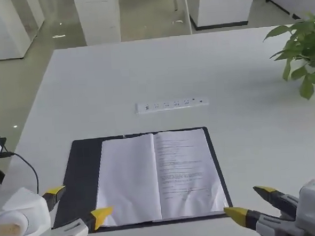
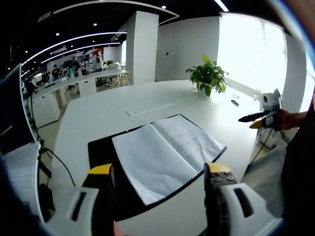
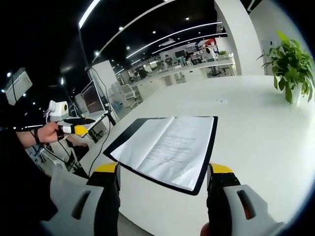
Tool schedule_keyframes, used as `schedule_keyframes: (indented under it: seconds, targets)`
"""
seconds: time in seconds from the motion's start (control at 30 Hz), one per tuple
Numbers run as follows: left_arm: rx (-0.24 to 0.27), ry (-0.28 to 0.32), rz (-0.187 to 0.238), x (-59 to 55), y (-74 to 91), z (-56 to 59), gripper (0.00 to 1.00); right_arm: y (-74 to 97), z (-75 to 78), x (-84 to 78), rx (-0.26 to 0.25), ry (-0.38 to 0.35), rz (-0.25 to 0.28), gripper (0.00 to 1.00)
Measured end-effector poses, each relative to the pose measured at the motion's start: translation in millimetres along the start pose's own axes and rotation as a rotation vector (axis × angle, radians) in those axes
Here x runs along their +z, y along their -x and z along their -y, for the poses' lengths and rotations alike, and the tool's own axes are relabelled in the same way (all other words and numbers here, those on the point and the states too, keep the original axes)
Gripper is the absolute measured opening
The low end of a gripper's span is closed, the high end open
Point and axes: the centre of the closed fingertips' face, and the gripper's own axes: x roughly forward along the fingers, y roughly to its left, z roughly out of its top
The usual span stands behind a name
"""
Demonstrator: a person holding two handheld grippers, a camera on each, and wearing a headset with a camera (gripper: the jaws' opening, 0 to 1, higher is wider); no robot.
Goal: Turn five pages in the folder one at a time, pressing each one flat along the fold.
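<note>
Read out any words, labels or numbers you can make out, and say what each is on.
None can be read.
Right page of the folder: printed lines, too small to read.
Left page: no print visible.
Power strip: marks too blurred to read.

plant (image 1: 302, 55) cut by right edge | page print (image 1: 179, 165) too small to read | power strip (image 1: 171, 104) markings blurred

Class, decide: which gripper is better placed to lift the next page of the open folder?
Right, probably. The right gripper is open beside the free corner of the printed page; the left gripper hangs at the opposite edge of the folder.
</note>
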Motion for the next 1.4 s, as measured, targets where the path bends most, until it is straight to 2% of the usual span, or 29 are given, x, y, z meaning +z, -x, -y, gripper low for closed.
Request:
schedule_keyframes:
  seconds: [0.13,0.17,0.23,0.37,0.47,0.5,0.67,0.97,1.17,1.23,1.4]
  targets:
    - [-0.055,-0.001,-0.002,8.1,-18.5,16.1,0.73,2.6,-1.6,-2.8,-0.002,-0.005,-0.006,0.71]
    - [-0.087,-0.009,-0.002,10.7,-25.2,23.8,0.73,3.9,-2.3,-3.8,-0.003,-0.01,-0.005,0.71]
    - [-0.105,-0.031,-0.011,12.5,-33.6,30.0,0.73,6.0,-3.0,-5.9,-0.01,-0.012,-0.008,0.71]
    - [-0.168,-0.064,-0.02,19.0,-52.4,51.3,0.72,10.8,-3.4,-9.1,-0.019,-0.024,-0.006,0.71]
    - [-0.226,-0.114,-0.051,16.5,-66.9,71.1,0.72,13.1,-2.9,-9.7,-0.023,-0.033,-0.003,0.71]
    - [-0.234,-0.12,-0.055,15.9,-68.7,73.9,0.72,14.0,-2.6,-9.4,-0.025,-0.036,0.001,0.71]
    - [-0.311,-0.18,-0.099,11.0,-90.0,102.7,0.72,16.2,-3.2,-6.8,-0.028,-0.043,0.023,0.71]
    - [-0.388,-0.233,-0.126,14.2,-129.6,138.0,0.7,18.4,0.8,-9.1,-0.021,-0.053,0.018,0.72]
    - [-0.411,-0.236,-0.131,14.3,-152.9,157.5,0.7,20.0,4.9,-9.5,-0.024,-0.06,0.023,0.72]
    - [-0.413,-0.231,-0.133,12.5,-160.4,162.6,0.7,20.2,5.9,-9.9,-0.025,-0.061,0.023,0.72]
    - [-0.41,-0.222,-0.165,-1.1,-182.3,176.9,0.69,20.6,8.3,-11.6,-0.024,-0.062,0.02,0.72]
